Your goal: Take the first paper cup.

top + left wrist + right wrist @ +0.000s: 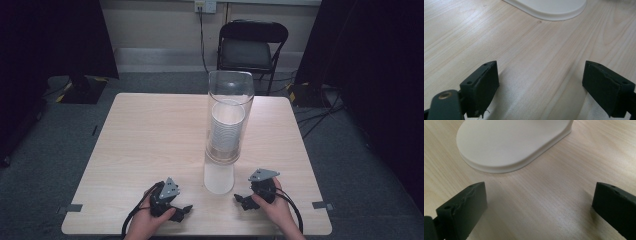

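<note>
Left gripper (186, 210): rests near the front edge of the table (150, 130), held in the person's left hand (150, 220). Jaws stand wide apart with nothing between them; in the left gripper view bare wood lies in the gap (541, 85). It points inward and slightly forward, toward the white base (219, 179).

Centre, clear tube (229, 117): a tall see-through cylinder standing upright on the white base, its long axis vertical. Inside sits a stack of cups (227, 129), white and nested, filling the lower to middle part of the tube. The white base runs out toward the person from the tube's foot as a rounded tongue, lying between the two grippers and close to both.

Right gripper (241, 201): near the front edge, held in the right hand (275, 205), jaws likewise spread and empty. The right gripper view puts the rounded end of the base (509, 142) just ahead of the jaws, larger than in the left gripper view (549, 8); by that, the right gripper is judged the nearer.

Governing relation: the tube stands forward of and between both grippers, so any approach runs forward and inward.

Hard to make out: the cup count, the tube's lower opening, and whether the stack rests on the base. The tube's foot is cut off at the top of both gripper views.
</note>
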A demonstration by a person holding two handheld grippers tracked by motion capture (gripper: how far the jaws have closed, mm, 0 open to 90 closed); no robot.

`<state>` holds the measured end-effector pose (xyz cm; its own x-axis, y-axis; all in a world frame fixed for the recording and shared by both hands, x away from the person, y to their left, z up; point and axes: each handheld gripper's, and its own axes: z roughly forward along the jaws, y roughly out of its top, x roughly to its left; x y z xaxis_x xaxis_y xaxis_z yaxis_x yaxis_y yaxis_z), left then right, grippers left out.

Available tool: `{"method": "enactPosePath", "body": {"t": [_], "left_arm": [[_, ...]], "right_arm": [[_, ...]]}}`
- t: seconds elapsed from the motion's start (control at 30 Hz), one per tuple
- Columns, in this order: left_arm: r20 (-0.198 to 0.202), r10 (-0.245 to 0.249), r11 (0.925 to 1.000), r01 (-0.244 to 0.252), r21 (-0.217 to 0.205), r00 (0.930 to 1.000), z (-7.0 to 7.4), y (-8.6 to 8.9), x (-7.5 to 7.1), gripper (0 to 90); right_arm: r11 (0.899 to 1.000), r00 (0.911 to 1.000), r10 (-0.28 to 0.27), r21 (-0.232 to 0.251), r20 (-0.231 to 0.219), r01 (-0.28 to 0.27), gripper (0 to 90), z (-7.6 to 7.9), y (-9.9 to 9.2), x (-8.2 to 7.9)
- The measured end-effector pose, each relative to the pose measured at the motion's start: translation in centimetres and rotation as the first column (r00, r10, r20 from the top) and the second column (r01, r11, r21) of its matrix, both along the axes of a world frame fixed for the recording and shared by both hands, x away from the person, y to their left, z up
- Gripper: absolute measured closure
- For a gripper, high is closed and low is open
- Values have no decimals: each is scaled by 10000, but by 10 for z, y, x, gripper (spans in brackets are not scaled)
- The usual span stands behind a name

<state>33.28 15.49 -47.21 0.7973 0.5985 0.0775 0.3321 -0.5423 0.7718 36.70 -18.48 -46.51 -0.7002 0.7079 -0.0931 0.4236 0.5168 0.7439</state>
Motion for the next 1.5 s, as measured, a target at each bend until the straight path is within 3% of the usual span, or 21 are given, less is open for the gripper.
{"method": "enactPosePath", "body": {"t": [0.3,0.33,0.37,0.4,0.43,0.47,0.5,0.57,0.6,0.7,0.83,0.97,1.07,1.5], "left_arm": [[-3,-2,10000,2,-4,10000,0,0,0,132],[-4,-4,10000,4,1,10000,0,0,0,132],[-4,-4,10000,4,1,10000,0,0,0,132],[-4,-4,10000,4,-3,10000,0,0,0,132],[-4,-4,10000,4,-3,10000,0,0,0,132],[-3,-5,10000,5,3,10000,0,0,0,132],[-5,-2,10000,2,-3,10000,0,0,0,132],[-1,-3,10000,3,3,10000,0,0,0,132],[-5,-3,10000,3,0,10000,0,0,0,132],[-11,-10,10000,10,2,10000,0,0,0,132],[-12,-7,10000,7,2,10000,0,0,0,132],[-11,-12,10000,12,9,10000,0,0,0,132],[-13,-8,10000,8,-1,10000,0,0,0,132],[-8,-4,10000,4,5,10000,0,0,0,132]], "right_arm": [[9997,9996,-250,-13,97,250,14,0,3,-1],[9998,9996,-200,34,180,199,118,2,4,-2],[9998,9996,-200,34,180,199,118,2,4,-2],[9993,9982,-104,367,598,82,212,7,4,-3],[9993,9982,-104,367,598,82,212,7,4,-3],[9960,9977,-240,876,632,184,121,13,4,-3],[9927,9978,-148,1206,645,69,187,16,3,-3],[9890,9975,-17,1476,711,-89,190,20,2,-3],[9875,9981,-30,1572,607,-66,142,23,2,-2],[9824,9968,196,1839,776,-336,175,35,6,3],[9828,9923,422,1741,1167,-622,175,44,13,5],[9750,9872,572,2042,1489,-873,165,54,25,9],[9638,9865,713,2446,1472,-1062,165,61,31,11],[9526,9748,1017,2631,1985,-1529,202,79,53,14]]}}
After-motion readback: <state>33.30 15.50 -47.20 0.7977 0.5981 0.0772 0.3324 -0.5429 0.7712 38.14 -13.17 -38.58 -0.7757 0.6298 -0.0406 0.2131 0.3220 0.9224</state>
